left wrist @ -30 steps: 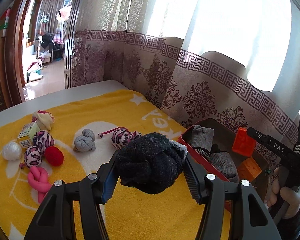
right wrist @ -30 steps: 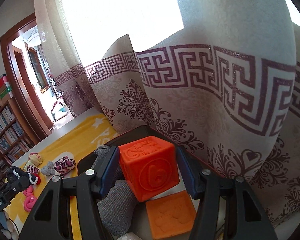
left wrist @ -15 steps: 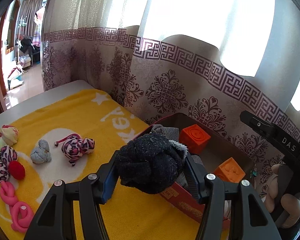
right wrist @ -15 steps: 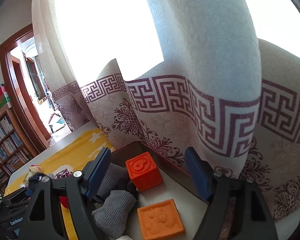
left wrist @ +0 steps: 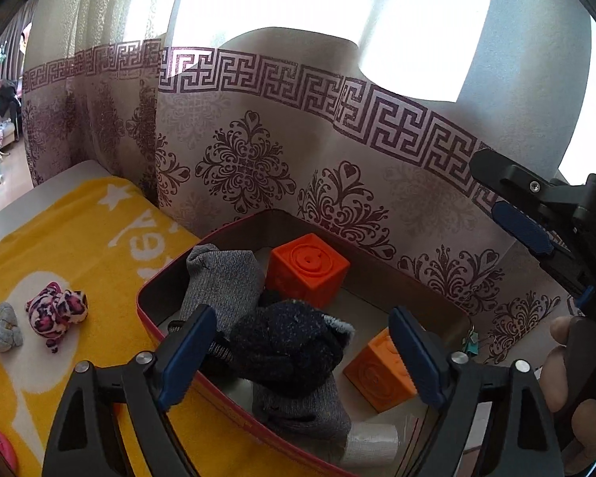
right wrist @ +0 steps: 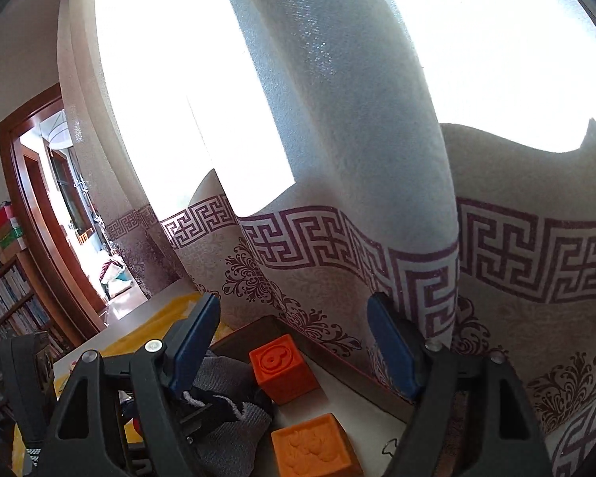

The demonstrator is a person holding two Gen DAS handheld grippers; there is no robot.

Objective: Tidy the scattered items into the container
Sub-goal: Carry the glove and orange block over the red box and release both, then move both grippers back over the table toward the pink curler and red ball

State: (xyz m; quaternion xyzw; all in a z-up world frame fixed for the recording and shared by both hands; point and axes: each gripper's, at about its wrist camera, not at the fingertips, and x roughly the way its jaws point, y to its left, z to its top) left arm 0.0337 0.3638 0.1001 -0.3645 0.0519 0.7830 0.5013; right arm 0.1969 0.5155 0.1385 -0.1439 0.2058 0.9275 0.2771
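Left claw (left wrist: 298, 357): jaws opening wide; dark sock ball (left wrist: 286, 348) between them, untouched, lying in the container.
Right claw (right wrist: 294, 346): spread apart, empty.
Container (left wrist: 151, 310): red-rimmed, holding grey socks (left wrist: 222, 278) and orange blocks (left wrist: 308, 266).
Far left: leopard-print sock (left wrist: 57, 308) on yellow towel (left wrist: 79, 230).

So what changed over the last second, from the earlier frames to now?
The left tool carried the dark knitted sock ball over the red-rimmed metal tin; its jaws are opening, pads off the ball. The right tool let go of the orange embossed cube into the tin and lifted away. The grey socks and second orange block stayed put.
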